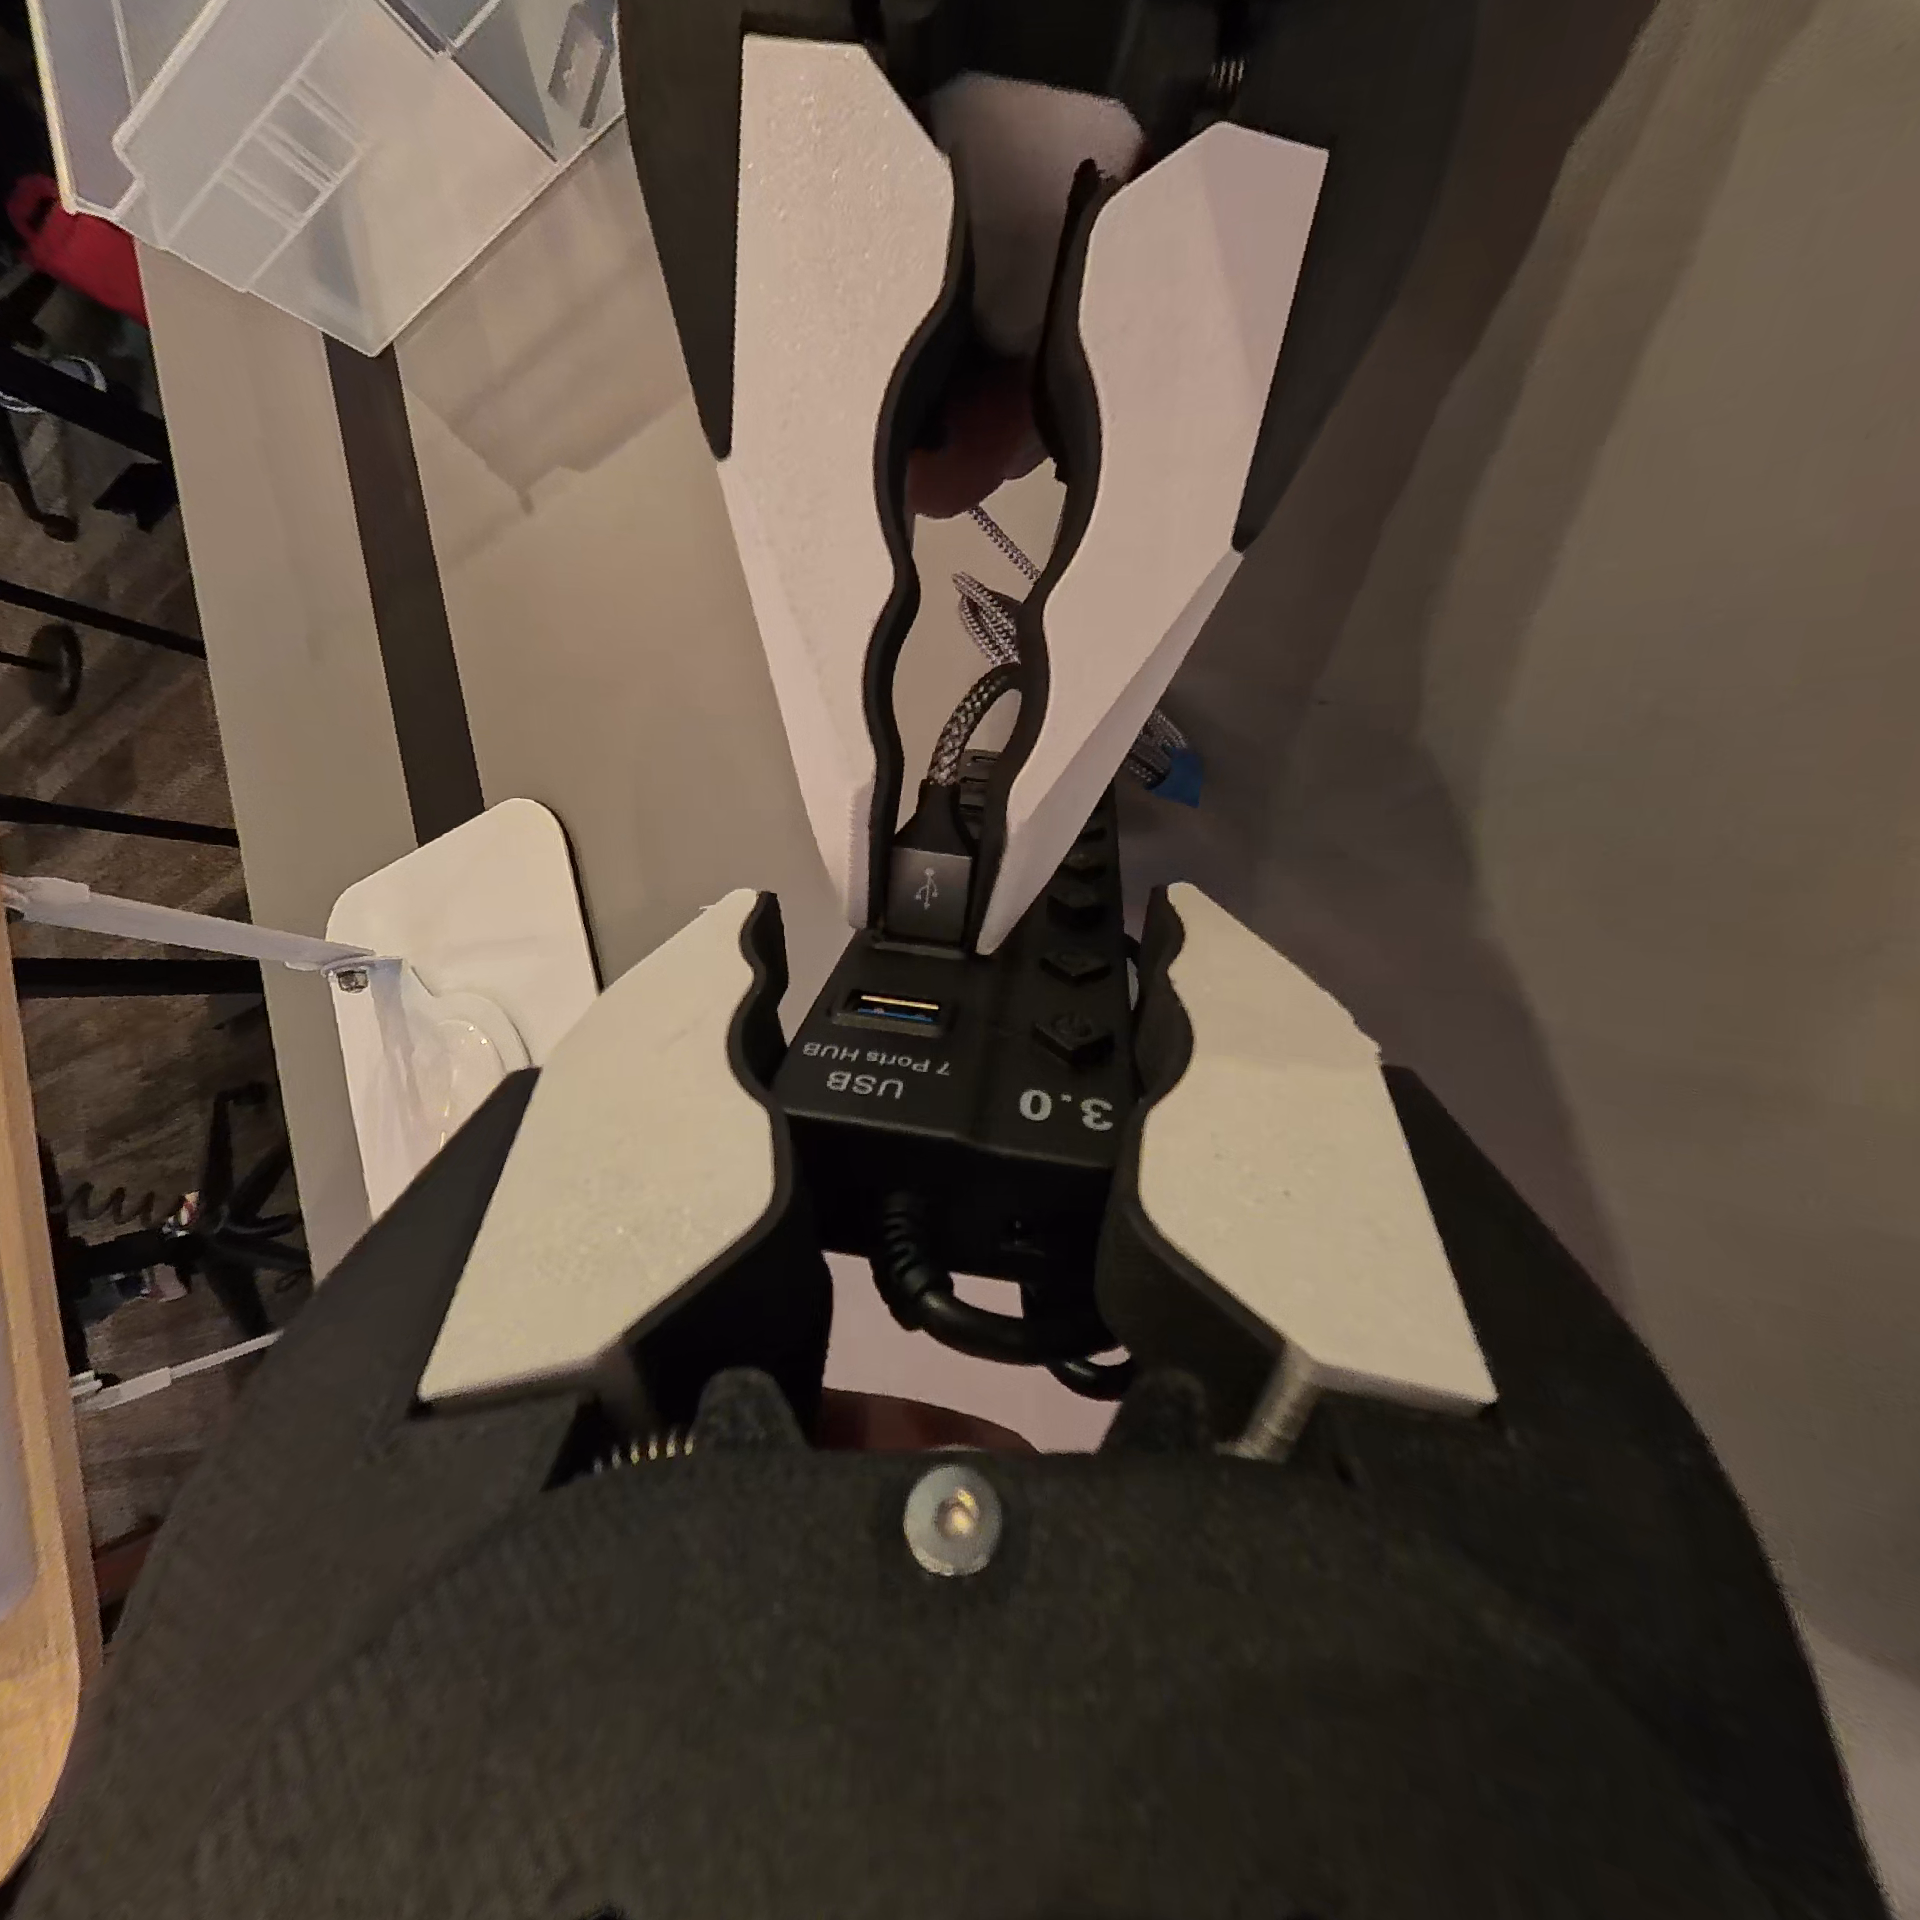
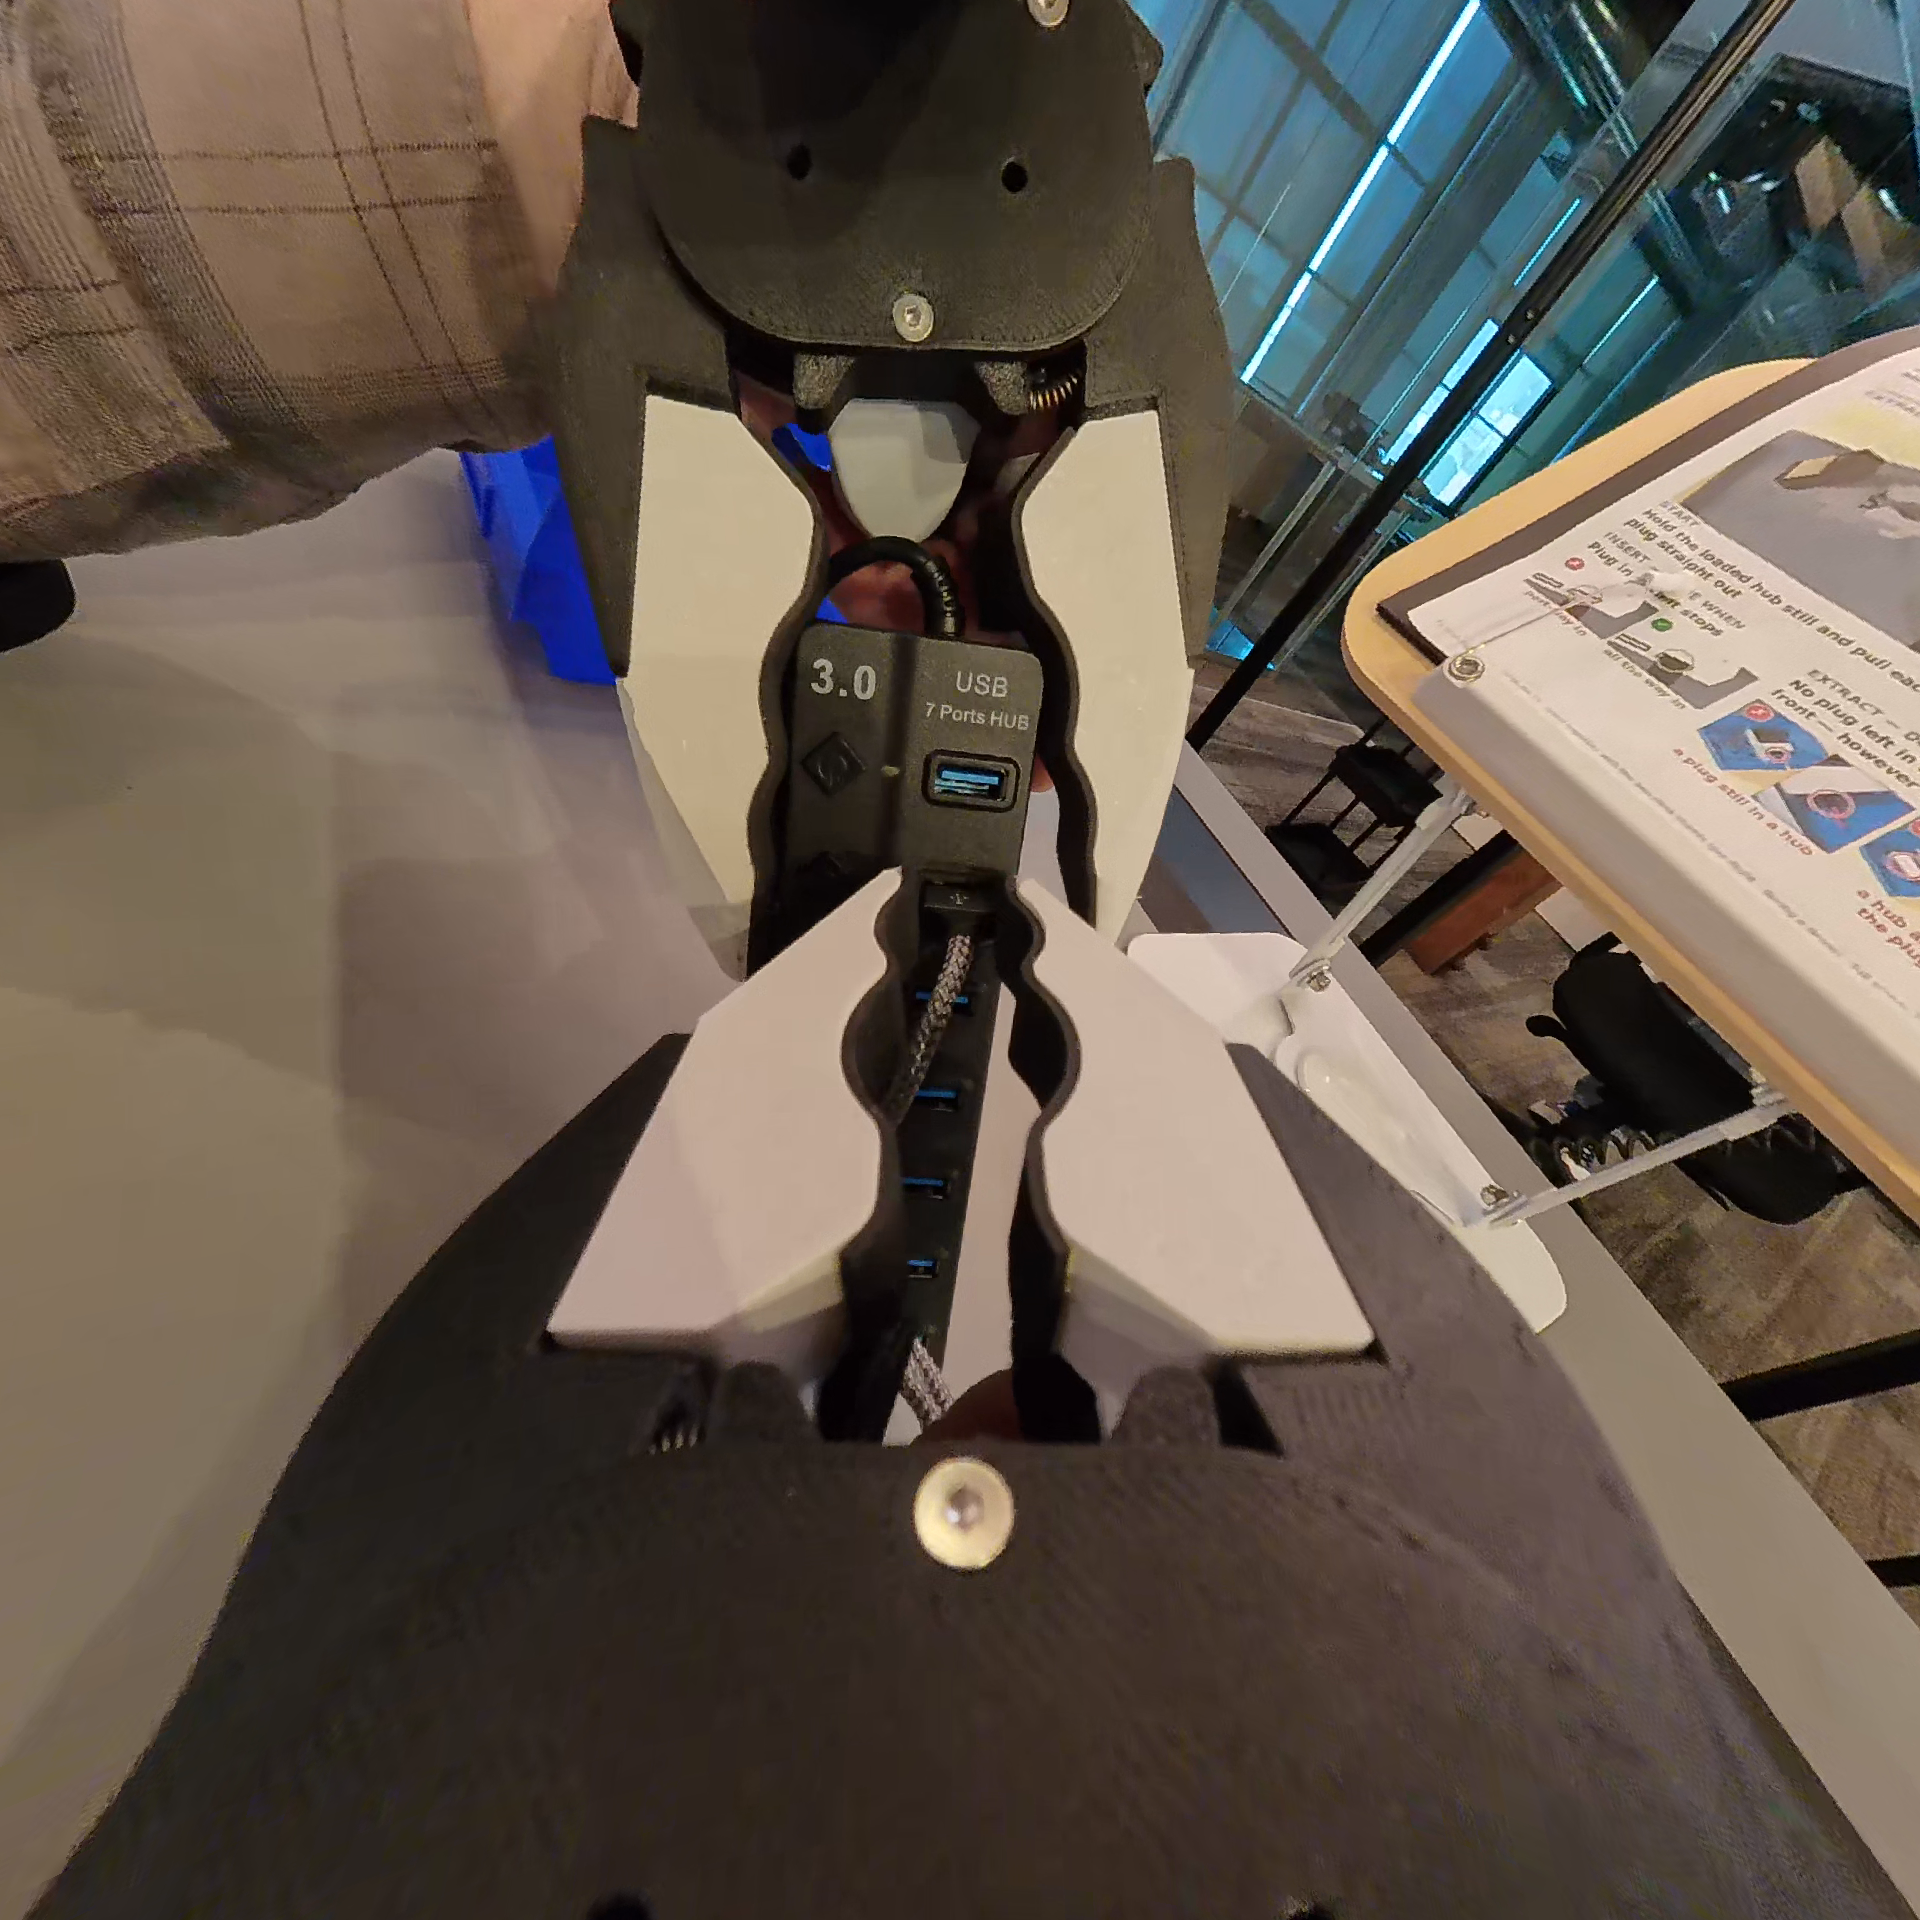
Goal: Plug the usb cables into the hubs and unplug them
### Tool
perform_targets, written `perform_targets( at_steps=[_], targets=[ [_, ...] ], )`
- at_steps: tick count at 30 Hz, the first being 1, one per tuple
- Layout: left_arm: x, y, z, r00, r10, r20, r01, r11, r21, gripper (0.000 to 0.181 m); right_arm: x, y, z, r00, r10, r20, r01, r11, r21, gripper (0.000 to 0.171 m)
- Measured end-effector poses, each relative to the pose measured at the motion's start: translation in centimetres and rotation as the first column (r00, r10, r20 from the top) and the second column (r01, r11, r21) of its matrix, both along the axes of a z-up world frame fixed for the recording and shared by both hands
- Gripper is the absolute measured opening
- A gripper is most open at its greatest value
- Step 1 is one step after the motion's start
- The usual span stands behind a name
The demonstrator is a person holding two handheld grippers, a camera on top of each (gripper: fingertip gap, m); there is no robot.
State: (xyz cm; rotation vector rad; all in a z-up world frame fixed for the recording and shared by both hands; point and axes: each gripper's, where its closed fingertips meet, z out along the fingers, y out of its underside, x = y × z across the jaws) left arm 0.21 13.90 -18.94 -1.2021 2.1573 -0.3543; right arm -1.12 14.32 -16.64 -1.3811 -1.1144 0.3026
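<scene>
Left gripper (image 1: 961,1023): from my seat I see it clamped on the end of the black hub (image 1: 951,1101), one finger on each long side.
Right gripper (image 2: 956,914): closed on the USB plug (image 2: 954,896), which sits in the second port from the labelled end of the hub (image 2: 904,727); it faces the left gripper (image 2: 914,665) head-on.
Hub position: held up in the air over the pale table (image 1: 1558,727), not resting on it as far as I can tell.
Ports I can count: one open blue port (image 2: 971,779) beside the plug and four more blue ones behind the braided cable (image 2: 930,1039) in the right wrist view; with the occupied one that makes six, and any others are hidden by my fingers.
Switches: two show in the right wrist view, about four in the left, the rest covered.
Cables: two, the grey braided one on the plug and a black rubber lead (image 1: 977,1320) leaving the hub's end; where either one ends is cut off.
Plug depth: its metal part is out of sight, so I cannot say how far in it sits.
Hard to make out: a blue object (image 2: 540,561) behind the left gripper, mostly blocked.
Also seen: one checked sleeve (image 2: 239,260), one instruction sheet (image 2: 1745,665) on a tilted stand off the table's right edge, clear plastic bins (image 1: 312,177).
</scene>
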Motion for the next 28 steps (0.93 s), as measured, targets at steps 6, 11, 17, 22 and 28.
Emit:
perform_targets(
  at_steps=[6, 11, 17, 22, 28],
  targets=[
    [-0.3, 1.1, -0.8, 0.995, 0.068, -0.077, -0.060, 0.993, 0.100, 0.067, 0.4, 0.4, -0.2, 1.000, -0.017, 0.018, 0.017, 1.000, -0.013, 0.010],
    [-0.3, 1.1, -0.9, 0.993, 0.081, -0.080, -0.074, 0.993, 0.096, 0.069, 0.4, 0.3, -0.2, 1.000, -0.010, 0.022, 0.010, 1.000, -0.015, 0.010],
    [-0.5, 1.5, -0.8, 0.987, 0.129, -0.095, -0.118, 0.986, 0.114, 0.082, 0.4, 0.2, -0.1, 1.000, 0.001, 0.016, -0.001, 1.000, -0.020, 0.010],
    [-1.4, 1.9, -1.0, 0.977, 0.159, -0.140, -0.138, 0.979, 0.151, 0.084, 0.4, 0.1, 0.1, 1.000, 0.014, -0.001, -0.014, 0.999, -0.029, 0.010],
    [-1.6, 1.6, -1.1, 0.980, 0.124, -0.159, -0.093, 0.977, 0.190, 0.072, 0.3, -0.3, 0.1, 0.998, 0.054, -0.017, -0.055, 0.996, -0.064, 0.010]
  ],
)
